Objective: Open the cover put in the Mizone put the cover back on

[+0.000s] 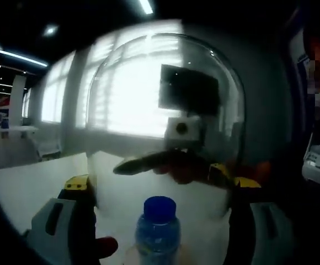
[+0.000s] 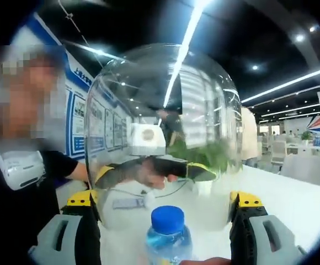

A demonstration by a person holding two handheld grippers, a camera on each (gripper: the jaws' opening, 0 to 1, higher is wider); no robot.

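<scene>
bottle [image 1: 158,232] on table [image 1: 27,187] | dome cover [image 1: 165,110] just behind bottle | bottle between left tongs [image 1: 154,221]

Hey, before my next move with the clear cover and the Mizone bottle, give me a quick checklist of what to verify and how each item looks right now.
1. Mizone bottle upright, blue cap on: ok.
2. Clear cover upright and unbroken: ok.
3. Left tool centred on the cover, jaws spread to either side of it: ok.
4. Right tool centred on the cover, jaws spread likewise: ok.
5. Jaws pressing firmly on the cover wall: cannot tell.
6. Bottle fully under the cover rather than outside it: cannot tell.
</scene>
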